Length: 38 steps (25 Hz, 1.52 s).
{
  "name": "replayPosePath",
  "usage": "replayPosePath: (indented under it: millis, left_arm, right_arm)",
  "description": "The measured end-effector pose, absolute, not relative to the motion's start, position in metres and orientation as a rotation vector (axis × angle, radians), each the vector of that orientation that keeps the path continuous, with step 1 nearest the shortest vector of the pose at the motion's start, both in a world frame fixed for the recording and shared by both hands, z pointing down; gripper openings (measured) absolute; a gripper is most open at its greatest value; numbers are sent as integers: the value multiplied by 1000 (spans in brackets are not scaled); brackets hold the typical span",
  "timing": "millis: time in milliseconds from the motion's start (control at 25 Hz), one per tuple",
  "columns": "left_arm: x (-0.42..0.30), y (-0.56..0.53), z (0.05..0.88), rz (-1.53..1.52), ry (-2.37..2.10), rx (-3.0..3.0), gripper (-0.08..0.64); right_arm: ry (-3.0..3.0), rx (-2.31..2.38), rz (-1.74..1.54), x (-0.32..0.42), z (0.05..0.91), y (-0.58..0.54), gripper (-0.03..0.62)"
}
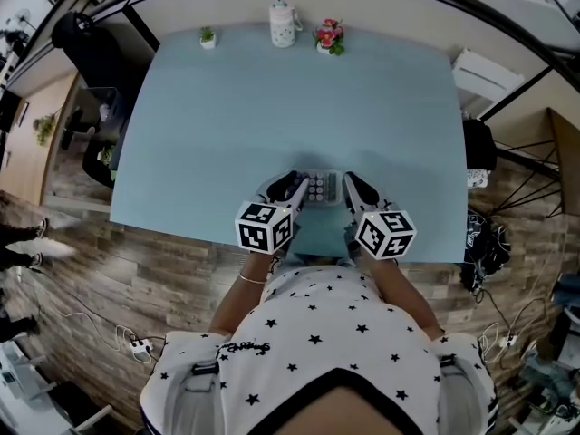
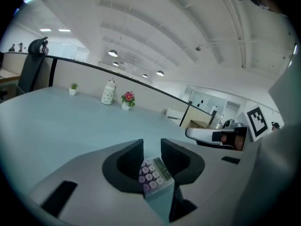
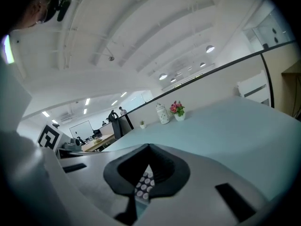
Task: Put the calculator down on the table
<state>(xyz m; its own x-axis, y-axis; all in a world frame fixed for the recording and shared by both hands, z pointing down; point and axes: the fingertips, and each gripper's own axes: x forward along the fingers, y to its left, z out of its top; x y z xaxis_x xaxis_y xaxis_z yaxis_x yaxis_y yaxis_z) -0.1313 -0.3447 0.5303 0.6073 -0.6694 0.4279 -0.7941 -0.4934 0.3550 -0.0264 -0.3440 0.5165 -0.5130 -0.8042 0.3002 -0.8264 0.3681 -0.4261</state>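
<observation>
A small grey calculator with pale round keys hangs near the front edge of the light blue table, between my two grippers. My left gripper comes in from its left side. In the left gripper view the calculator sits in the narrow gap of the left gripper, with the dark pads against it. My right gripper is at its right side. In the right gripper view the right gripper has its tips together, and the calculator's keys show just under them. Whether an edge is pinched there is hidden.
At the table's far edge stand a small green plant, a white patterned jar and a pot of red flowers. A dark office chair is off the far left corner. Wooden floor with cables lies around the table.
</observation>
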Motion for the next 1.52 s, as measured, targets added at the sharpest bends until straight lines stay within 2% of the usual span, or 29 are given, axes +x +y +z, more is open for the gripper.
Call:
replayPosePath:
  millis: [120,280,600,1520]
  left_arm:
    - [-132,-346,513,284,-1179,2362,79]
    - [-130,-346,491,249,-1198,2435,45]
    - [-125,-345,469,228,-1214,2505,43]
    - [-122,-344,472,266,-1227,2490,43]
  right_arm:
    - [-2618,1530,817,-27,499,-345,-2]
    - [-2680,1512,788,-29,480,-344,-2]
    - [-2724,1489,770,-28,466,-343,-3]
    - [-2715,1455,822,-28,473,-339,-3]
